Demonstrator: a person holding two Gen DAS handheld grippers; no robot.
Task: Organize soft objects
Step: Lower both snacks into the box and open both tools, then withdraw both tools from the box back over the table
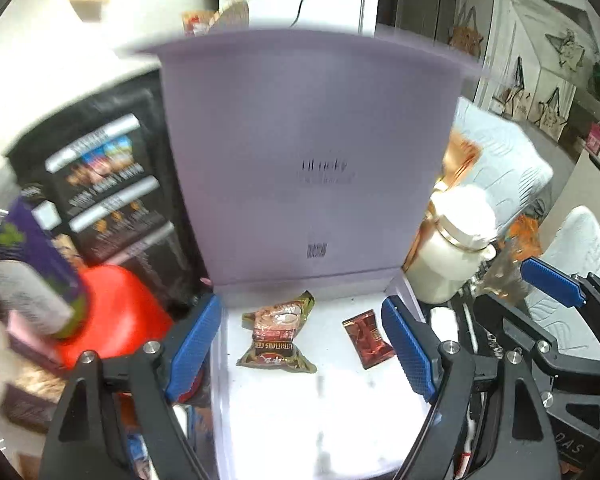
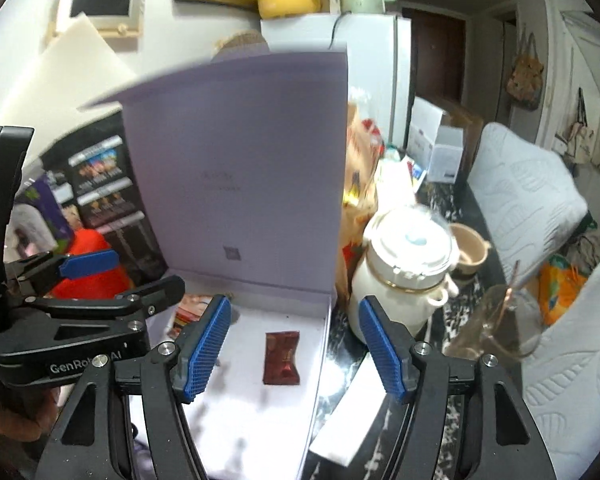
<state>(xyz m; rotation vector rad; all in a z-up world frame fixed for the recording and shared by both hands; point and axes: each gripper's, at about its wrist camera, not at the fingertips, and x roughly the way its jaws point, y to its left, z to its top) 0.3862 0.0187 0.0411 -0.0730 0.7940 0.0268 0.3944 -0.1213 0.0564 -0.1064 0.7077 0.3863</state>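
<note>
- Lilac box point(image 1: 312, 400) lies open on the cluttered desk point(image 2: 452, 360), its lid point(image 1: 308, 152) standing upright at the back. Likely propped that way so the white floor of the box stays reachable from above.
- Two soft packets lie flat inside: a crumpled cereal sachet point(image 1: 276, 336) toward the left, and a small dark-red packet point(image 1: 367, 338) well apart from it toward the right wall. Judged as already stowed; they are loose, not lined up.
- Left gripper point(image 1: 300, 344): wide open, blue pads either side of the box floor, holding nothing. The left pad sits outside the box's left wall, the right pad near the red packet; contact cannot be told.
- Right gripper point(image 2: 296, 348): also wide open and empty, hanging above the box with the dark-red packet point(image 2: 282, 358) between its pads, not touching it.
- A white lidded jar point(image 2: 404, 276) stands just beside the box on the right, a red object point(image 1: 116, 312) on the left; both hard, probably not part of the sorting.
</note>
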